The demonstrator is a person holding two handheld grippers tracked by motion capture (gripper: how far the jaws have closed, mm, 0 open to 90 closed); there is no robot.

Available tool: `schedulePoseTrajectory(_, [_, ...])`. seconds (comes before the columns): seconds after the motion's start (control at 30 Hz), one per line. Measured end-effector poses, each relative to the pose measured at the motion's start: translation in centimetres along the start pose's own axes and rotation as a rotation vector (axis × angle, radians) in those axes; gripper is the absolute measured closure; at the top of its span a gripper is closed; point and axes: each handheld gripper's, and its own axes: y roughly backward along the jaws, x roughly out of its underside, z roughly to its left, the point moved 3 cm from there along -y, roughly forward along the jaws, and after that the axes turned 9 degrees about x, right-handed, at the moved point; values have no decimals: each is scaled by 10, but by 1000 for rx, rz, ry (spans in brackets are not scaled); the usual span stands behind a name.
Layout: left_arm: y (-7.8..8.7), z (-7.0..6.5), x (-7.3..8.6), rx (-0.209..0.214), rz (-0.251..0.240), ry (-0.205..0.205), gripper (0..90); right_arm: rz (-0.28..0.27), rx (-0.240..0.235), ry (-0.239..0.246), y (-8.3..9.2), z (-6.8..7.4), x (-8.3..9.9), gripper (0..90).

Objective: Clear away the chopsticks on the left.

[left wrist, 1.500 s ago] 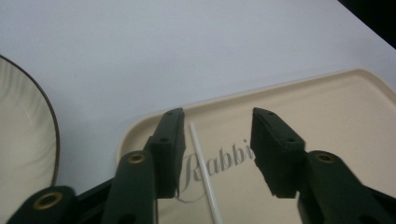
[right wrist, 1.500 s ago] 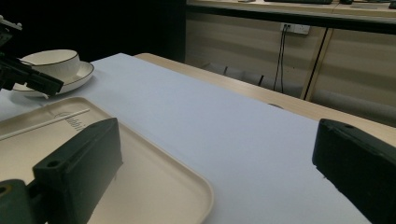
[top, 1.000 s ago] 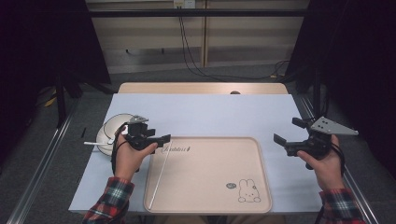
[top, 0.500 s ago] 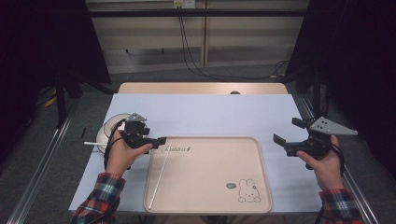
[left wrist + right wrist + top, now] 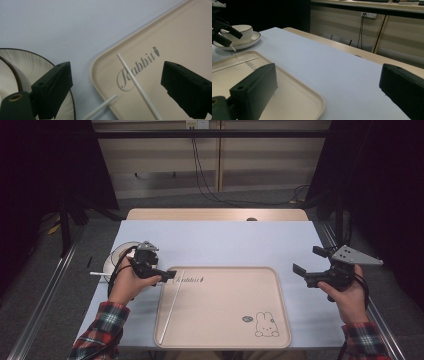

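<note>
White chopstick (image 5: 171, 306) lies in the tray (image 5: 280, 320), just released; the left gripper's (image 5: 167, 275) jaws have been opening, empty. Next, the second chopstick (image 5: 98, 108) beside the bowl (image 5: 114, 257) needs grasping. Right gripper (image 5: 305, 269) waits, jaws apart.

The word "Rabbit" (image 5: 136, 68) is written in curly grey letters on the tan tray (image 5: 225, 315), near its far left corner. A small carrot drawing (image 5: 156, 51) stands right after the last letter. A thin white stick (image 5: 137, 86) lies across the big first letter. A little rabbit drawing (image 5: 265, 325) sits near the tray's near right corner.
</note>
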Motion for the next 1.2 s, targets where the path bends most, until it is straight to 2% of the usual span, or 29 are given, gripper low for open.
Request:
schedulePoseTrajectory(0.13, [2, 3, 1, 0, 29, -16, 101, -2, 0, 3, 0, 0, 0, 6])
schedulePoseTrajectory(0.2, [3, 3, 1, -3, 28, -13, 101, -2, 1, 1, 0, 0, 0, 6])
schedulePoseTrajectory(0.23, [4, 5, 1, 0, 55, -38, 101, -1, 0, 0, 0, 0, 0, 6])
schedulePoseTrajectory(0.3, [4, 5, 2, -18, 81, -57, 101, -2, -1, 0, 0, 0, 0, 6])
schedulePoseTrajectory(0.37, [3, 5, 4, -18, 104, -68, 106, -3, -3, 1, 0, 0, 0, 6])
schedulePoseTrajectory(0.43, [1, 4, 6, 0, 114, -86, 120, -2, 3, 4, 0, 0, 0, 6])
schedulePoseTrajectory(0.47, [0, 4, 7, -8, 125, -94, 120, -1, 4, 1, 0, -1, 0, 6])
schedulePoseTrajectory(0.53, [-1, 5, 8, 5, 144, -113, 129, -2, 3, 2, 0, -1, 0, 6])
schedulePoseTrajectory(0.57, [-2, 4, 9, 4, 150, -110, 136, -2, 3, 3, 0, -1, 0, 6])
schedulePoseTrajectory(0.67, [-3, 5, 11, 11, 177, -136, 204, -1, 3, 2, 0, -1, 0, 6])
schedulePoseTrajectory(0.8, [-1, 6, 13, -3, 207, -158, 306, -4, 2, -1, 0, -1, 0, 6])
schedulePoseTrajectory(0.83, [0, 7, 13, -5, 209, -175, 328, -4, 0, -4, 0, -2, 0, 6])
schedulePoseTrajectory(1.0, [1, 8, 15, 8, 215, -210, 444, -4, 6, -7, 1, -2, 0, 6])
schedulePoseTrajectory(1.13, [1, 10, 17, 0, 239, -218, 513, -3, 0, -4, 0, -2, 0, 6])
schedulePoseTrajectory(1.2, [0, 11, 19, 17, 257, -218, 580, -3, 2, -1, 0, -2, 0, 6])
